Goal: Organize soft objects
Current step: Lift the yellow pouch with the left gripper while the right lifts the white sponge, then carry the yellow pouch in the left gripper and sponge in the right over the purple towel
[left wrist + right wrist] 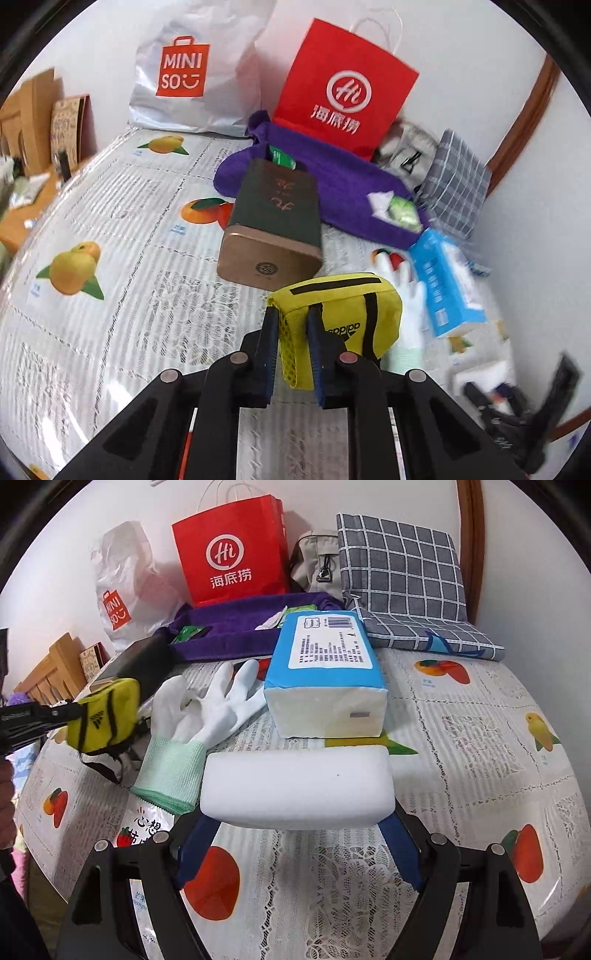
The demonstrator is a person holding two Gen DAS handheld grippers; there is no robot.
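Note:
My left gripper (293, 312) is shut on the mesh end of a small yellow pouch (347, 306), which hangs just above the table. The right wrist view has the same yellow pouch (107, 716) at the left. My right gripper (297, 806) holds a white sponge block (295, 786) lengthwise between its wide-set blue fingers (195, 845), above the tablecloth. A white glove (207, 716) with a green cuff lies flat between the two grippers. Behind the sponge a blue tissue pack (325, 672) rests on the glove's fingertips.
A dark green tin (273, 218) lies on a purple towel (343, 192) at mid-table. Behind it, a red paper bag (343, 92) and a silver plastic bag (184, 74) stand against the wall. A grey checked cushion (402, 565) and beige bag (317, 561) sit back right. The fruit-print tablecloth (110, 221) shows at left.

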